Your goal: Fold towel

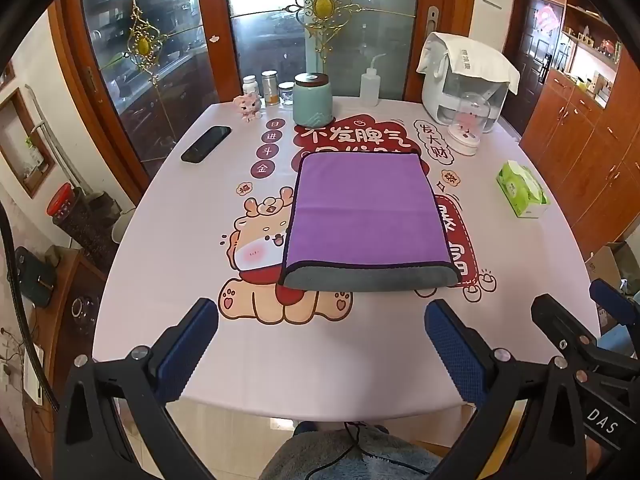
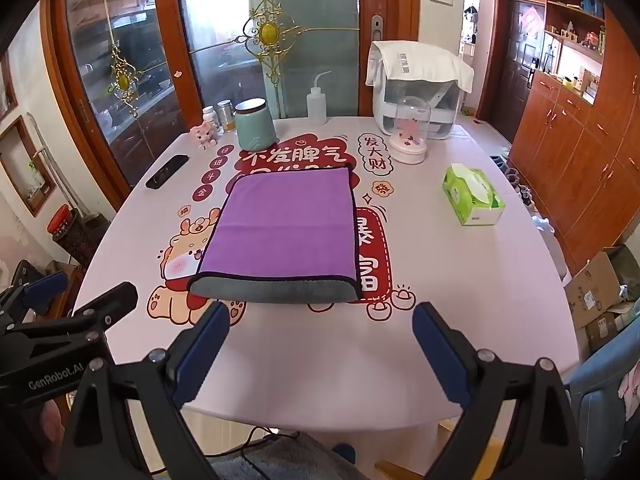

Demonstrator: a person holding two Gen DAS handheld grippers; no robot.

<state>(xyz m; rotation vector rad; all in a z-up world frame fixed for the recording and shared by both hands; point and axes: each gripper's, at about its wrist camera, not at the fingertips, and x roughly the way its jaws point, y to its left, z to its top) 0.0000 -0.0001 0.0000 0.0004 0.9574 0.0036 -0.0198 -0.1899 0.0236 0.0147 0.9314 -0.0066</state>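
Observation:
A purple towel [image 1: 362,210] with a grey underside lies folded flat in the middle of the table; it also shows in the right wrist view [image 2: 286,226]. Its grey folded edge faces me. My left gripper [image 1: 320,320] is open and empty, held above the table's near edge, short of the towel. My right gripper [image 2: 320,324] is open and empty, also just short of the towel's near edge. The right gripper shows at the right of the left wrist view [image 1: 580,308], and the left gripper shows at the left of the right wrist view [image 2: 80,300].
The table [image 1: 168,272] has a pink cartoon cloth. A black phone [image 1: 206,144] lies far left. A green jar [image 1: 313,100], small bottles, a squeeze bottle [image 1: 370,86], a white appliance [image 1: 466,88] and a glass dome [image 1: 468,128] stand at the back. A green tissue box [image 1: 522,189] lies right.

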